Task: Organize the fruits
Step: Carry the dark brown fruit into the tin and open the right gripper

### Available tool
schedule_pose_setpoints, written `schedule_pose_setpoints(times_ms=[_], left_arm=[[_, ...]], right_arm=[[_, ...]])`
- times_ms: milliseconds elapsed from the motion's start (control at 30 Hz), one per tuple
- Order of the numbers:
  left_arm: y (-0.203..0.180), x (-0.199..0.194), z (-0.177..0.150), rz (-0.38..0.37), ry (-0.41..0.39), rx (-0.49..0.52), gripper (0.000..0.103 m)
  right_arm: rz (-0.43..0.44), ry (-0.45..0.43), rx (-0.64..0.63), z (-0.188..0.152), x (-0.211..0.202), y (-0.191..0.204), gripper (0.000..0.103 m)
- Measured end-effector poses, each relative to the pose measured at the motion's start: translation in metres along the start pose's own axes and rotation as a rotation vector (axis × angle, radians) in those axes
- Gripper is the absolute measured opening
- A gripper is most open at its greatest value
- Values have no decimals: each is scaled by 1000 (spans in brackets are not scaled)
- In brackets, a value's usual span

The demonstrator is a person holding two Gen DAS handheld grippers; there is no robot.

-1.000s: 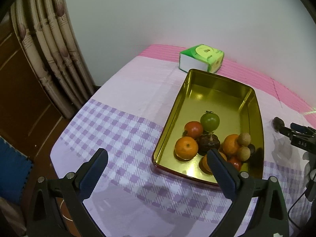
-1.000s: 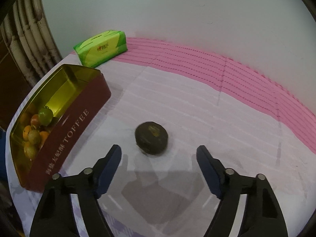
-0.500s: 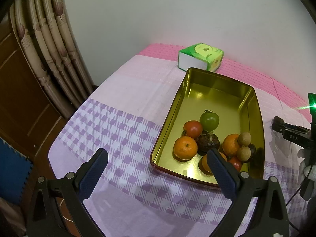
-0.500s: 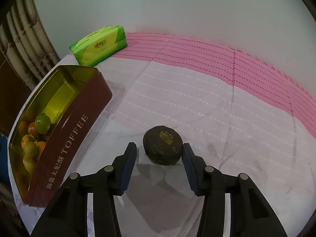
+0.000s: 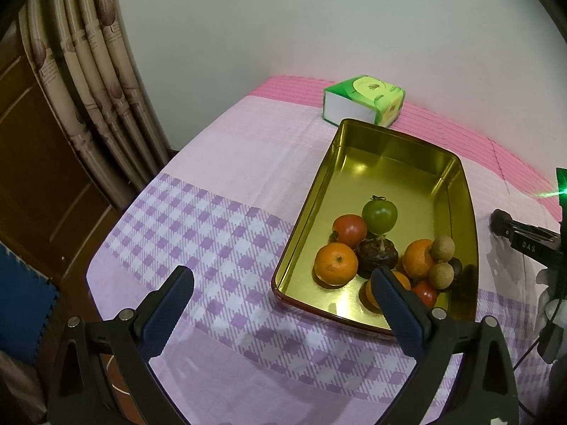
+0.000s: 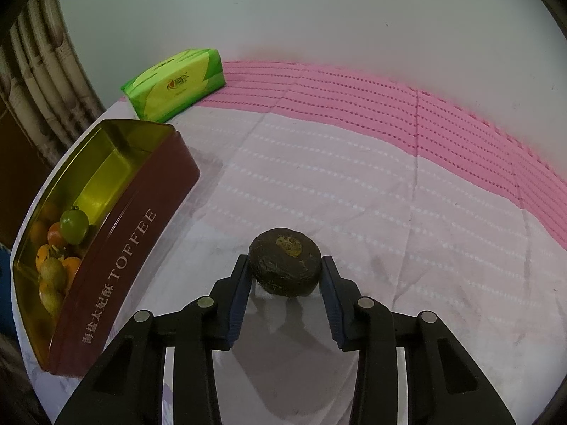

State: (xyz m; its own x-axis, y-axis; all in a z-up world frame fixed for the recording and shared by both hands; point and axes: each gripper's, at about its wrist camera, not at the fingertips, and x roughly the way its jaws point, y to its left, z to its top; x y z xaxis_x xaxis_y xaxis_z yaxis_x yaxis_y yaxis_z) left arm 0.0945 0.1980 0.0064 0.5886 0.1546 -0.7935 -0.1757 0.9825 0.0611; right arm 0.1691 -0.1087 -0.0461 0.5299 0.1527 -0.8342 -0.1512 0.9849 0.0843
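A dark round fruit (image 6: 285,265) lies on the pale pink cloth, right of the tin. My right gripper (image 6: 284,273) has its jaws closing, and both blue pads touch the fruit's sides. The tin (image 6: 134,233) is gold inside and maroon outside, lettered TOFFEE. At its near end lie a green tomato (image 5: 379,216), a red tomato (image 5: 350,230), oranges (image 5: 336,263), a dark fruit (image 5: 377,253) and small brown fruits (image 5: 442,248). My left gripper (image 5: 283,278) hangs open over the checked cloth at the tin's near left corner, with nothing between its fingers.
A green tissue pack (image 5: 365,101) lies behind the tin (image 5: 464,191) by the white wall. The table's left edge drops off toward curtains (image 5: 88,71), a wooden door and a blue foam mat (image 5: 21,301). Bare pink cloth stretches right of the fruit.
The right gripper's jaws came in from wide apart until they touch the dark fruit, which now sits between the pads. The left gripper and the tin stayed put.
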Motion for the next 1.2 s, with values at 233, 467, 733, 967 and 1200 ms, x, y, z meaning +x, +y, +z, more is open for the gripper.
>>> schedule_pose_setpoints(times_ms=[233, 467, 733, 967, 1200], left_arm=[[0, 2, -1, -7, 10, -3, 99], [2, 0, 0, -23, 15, -16, 101], [5, 0, 1, -36, 23, -42, 102], [18, -1, 2, -34, 47, -109, 102], [26, -11, 3, -22, 32, -132, 102]], right_arm=[[-15, -21, -23, -1, -12, 7, 40], [-13, -43, -48, -4, -30, 20, 40], [2, -84, -98, -5, -60, 48, 40], [66, -109, -155, -8, -80, 85, 40], [132, -110, -213, -12, -90, 120, 40]])
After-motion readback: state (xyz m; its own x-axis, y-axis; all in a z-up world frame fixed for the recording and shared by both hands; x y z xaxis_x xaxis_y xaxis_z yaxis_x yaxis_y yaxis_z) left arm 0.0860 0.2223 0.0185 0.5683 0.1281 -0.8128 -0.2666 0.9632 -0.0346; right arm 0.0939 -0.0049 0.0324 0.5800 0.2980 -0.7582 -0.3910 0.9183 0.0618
